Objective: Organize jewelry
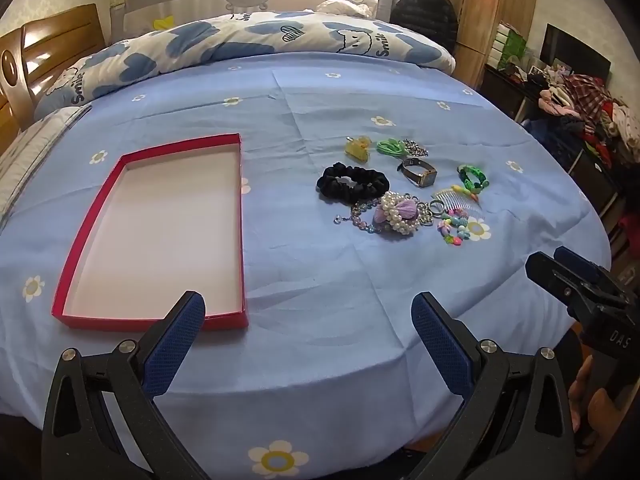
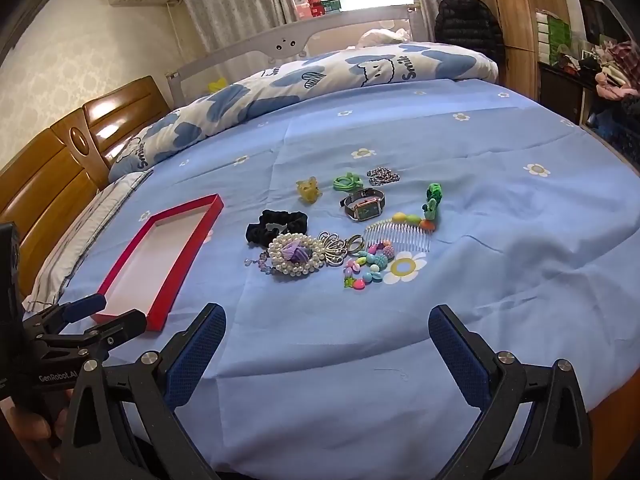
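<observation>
A shallow red box (image 1: pixel 100 208) with a white inside lies empty on the blue bedsheet; it also shows in the right wrist view (image 2: pixel 128 264). To its right lies a cluster of jewelry: black scrunchie (image 1: pixel 352 184), pearl bracelet (image 1: pixel 396 216), watch (image 1: pixel 418 172), clear comb (image 1: pixel 448 200), coloured bead bracelet (image 1: pixel 454 228), yellow clip (image 1: pixel 356 148). The same cluster shows in the right wrist view, with the pearl bracelet (image 2: pixel 296 258) and the watch (image 2: pixel 364 206). My left gripper (image 1: pixel 308 308) is open and empty near the bed's front edge. My right gripper (image 2: pixel 326 320) is open and empty, short of the cluster.
A rolled blue-and-white quilt (image 1: pixel 248 40) lies along the far side of the bed. A wooden headboard (image 2: pixel 52 172) stands at the left. A wardrobe (image 1: pixel 488 12) and a cluttered shelf (image 1: pixel 580 112) stand at the right.
</observation>
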The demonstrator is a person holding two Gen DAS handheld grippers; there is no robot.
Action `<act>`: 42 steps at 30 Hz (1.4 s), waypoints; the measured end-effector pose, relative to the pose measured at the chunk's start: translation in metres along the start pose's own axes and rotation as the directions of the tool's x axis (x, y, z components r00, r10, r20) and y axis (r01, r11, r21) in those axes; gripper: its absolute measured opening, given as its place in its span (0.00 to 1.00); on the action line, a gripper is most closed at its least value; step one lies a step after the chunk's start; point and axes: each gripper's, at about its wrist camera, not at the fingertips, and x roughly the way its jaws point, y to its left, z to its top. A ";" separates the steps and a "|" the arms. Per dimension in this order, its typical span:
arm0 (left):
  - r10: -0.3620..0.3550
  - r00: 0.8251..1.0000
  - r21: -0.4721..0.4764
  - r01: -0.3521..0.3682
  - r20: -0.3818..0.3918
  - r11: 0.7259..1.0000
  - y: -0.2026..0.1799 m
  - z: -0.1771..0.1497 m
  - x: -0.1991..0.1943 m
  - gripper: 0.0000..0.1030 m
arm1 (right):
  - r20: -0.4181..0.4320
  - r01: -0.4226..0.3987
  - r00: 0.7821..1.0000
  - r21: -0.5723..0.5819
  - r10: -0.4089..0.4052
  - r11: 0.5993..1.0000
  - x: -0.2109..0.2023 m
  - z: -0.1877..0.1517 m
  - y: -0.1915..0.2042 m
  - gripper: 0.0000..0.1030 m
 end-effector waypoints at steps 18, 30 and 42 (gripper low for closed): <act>0.019 1.000 0.005 -0.019 -0.016 1.000 -0.003 0.006 0.003 1.00 | -0.003 -0.007 1.000 -0.001 0.007 1.000 0.002 0.001 0.003 0.99; 0.024 1.000 0.019 -0.023 -0.018 1.000 -0.006 0.010 0.004 1.00 | -0.008 -0.015 1.000 0.009 0.015 1.000 0.003 0.003 0.000 0.99; 0.027 0.999 0.027 -0.027 -0.025 0.999 -0.006 0.020 0.015 1.00 | -0.007 0.008 1.000 0.001 -0.008 1.000 0.010 0.009 -0.011 0.99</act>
